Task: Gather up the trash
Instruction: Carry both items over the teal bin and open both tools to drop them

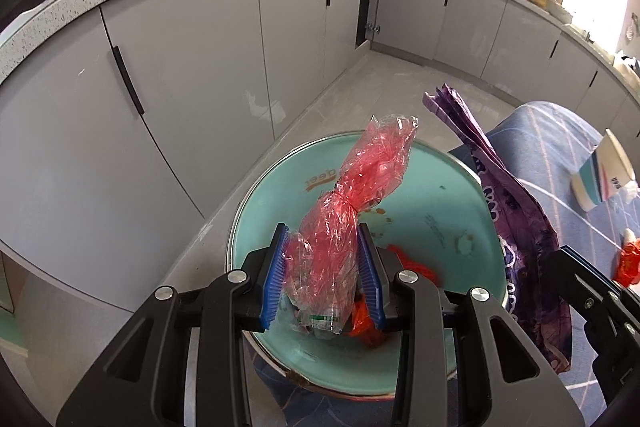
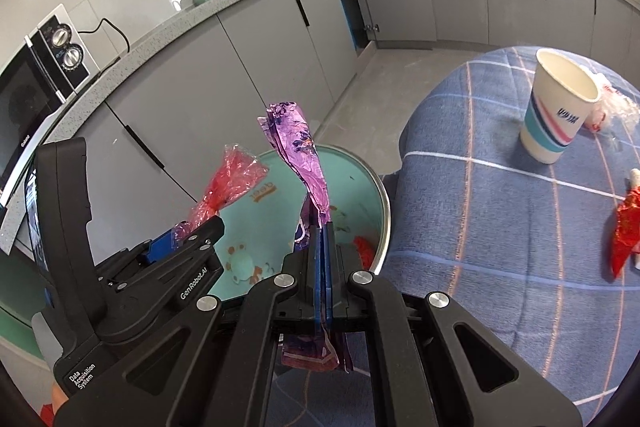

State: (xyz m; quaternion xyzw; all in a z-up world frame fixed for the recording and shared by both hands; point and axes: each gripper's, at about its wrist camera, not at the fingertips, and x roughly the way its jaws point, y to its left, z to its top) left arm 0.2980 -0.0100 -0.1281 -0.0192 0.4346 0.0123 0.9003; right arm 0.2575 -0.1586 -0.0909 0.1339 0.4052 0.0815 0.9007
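My left gripper (image 1: 323, 239) holds a crumpled red plastic bag (image 1: 352, 187) between its blue pads, over a teal basin (image 1: 452, 187) that stands below the table edge. The bag also shows in the right wrist view (image 2: 228, 183). My right gripper (image 2: 323, 227) is shut on a purple foil wrapper (image 2: 300, 147), held upright above the basin (image 2: 360, 179). The wrapper also shows in the left wrist view (image 1: 508, 195). A red scrap (image 1: 416, 267) lies inside the basin.
A table with a blue checked cloth (image 2: 500, 227) is to the right. On it stand a paper cup (image 2: 556, 107), a red wrapper (image 2: 626, 227) and clear plastic trash (image 2: 608, 107). Grey kitchen cabinets (image 1: 180, 67) and a microwave (image 2: 40, 75) line the left.
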